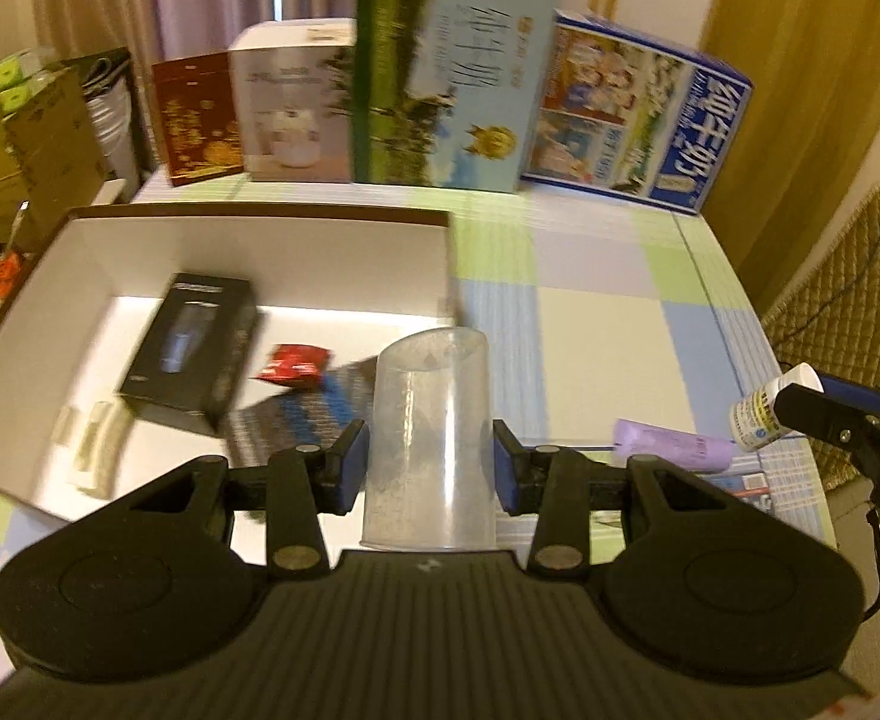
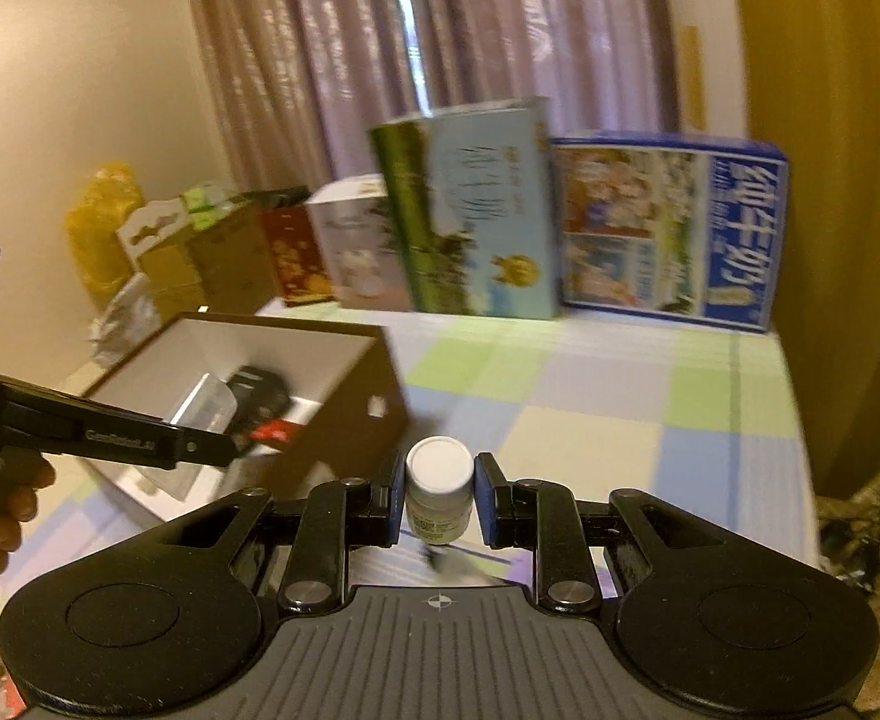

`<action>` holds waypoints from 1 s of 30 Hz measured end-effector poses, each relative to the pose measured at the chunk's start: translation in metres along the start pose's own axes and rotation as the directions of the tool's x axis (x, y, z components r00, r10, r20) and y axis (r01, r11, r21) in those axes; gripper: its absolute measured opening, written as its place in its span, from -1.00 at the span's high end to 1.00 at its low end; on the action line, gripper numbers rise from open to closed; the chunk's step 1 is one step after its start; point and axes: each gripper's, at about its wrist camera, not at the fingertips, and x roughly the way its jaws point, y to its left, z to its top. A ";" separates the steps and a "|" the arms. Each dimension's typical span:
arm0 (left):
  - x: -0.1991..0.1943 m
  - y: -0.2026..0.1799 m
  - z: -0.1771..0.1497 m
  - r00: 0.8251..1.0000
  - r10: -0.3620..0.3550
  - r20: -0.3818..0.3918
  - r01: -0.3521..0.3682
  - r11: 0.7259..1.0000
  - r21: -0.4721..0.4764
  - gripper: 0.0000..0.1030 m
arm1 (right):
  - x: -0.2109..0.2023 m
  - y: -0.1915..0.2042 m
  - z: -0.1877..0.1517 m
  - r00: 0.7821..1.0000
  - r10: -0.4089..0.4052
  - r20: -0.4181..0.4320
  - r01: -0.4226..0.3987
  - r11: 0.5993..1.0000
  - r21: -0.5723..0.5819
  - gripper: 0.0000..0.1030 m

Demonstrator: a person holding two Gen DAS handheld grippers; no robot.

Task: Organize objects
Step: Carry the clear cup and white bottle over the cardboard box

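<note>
My left gripper [image 1: 429, 468] is shut on a clear plastic cup [image 1: 428, 414], held off the table near the open white-lined box [image 1: 260, 252]. Inside the box lie a black carton [image 1: 191, 348], a red packet [image 1: 293, 365], a blue-patterned item [image 1: 314, 414] and small pale sticks [image 1: 95, 444]. My right gripper [image 2: 439, 501] is shut on a small white-capped bottle [image 2: 439, 489], lifted over the checked tablecloth [image 2: 590, 420]. The same bottle [image 1: 767, 405] and right gripper [image 1: 800, 405] show at the right edge of the left wrist view. A lilac tube [image 1: 674, 447] lies on the cloth.
Several upright cartons line the table's back: dark red [image 1: 194, 120], white [image 1: 290, 102], green-and-blue [image 1: 452, 78], blue milk [image 1: 632, 114]. Cardboard boxes [image 1: 26, 144] stand left of the table, a quilted seat [image 1: 848, 312] to the right. A hand [image 2: 2, 510] holds the left gripper.
</note>
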 end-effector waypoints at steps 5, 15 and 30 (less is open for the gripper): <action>-0.014 0.043 -0.002 0.999 0.036 0.015 -0.036 0.999 -0.038 0.28 | 0.019 0.042 0.010 0.998 0.059 0.002 -0.059 0.998 -0.032 0.59; -0.030 0.130 -0.002 0.994 0.105 0.025 -0.102 0.990 -0.093 0.28 | 0.070 0.113 0.019 0.992 0.118 -0.035 -0.120 0.990 -0.068 0.59; 0.020 0.195 0.008 0.995 0.072 -0.069 -0.077 0.994 -0.077 0.28 | 0.142 0.144 0.006 0.985 0.015 -0.170 -0.023 0.999 -0.045 0.59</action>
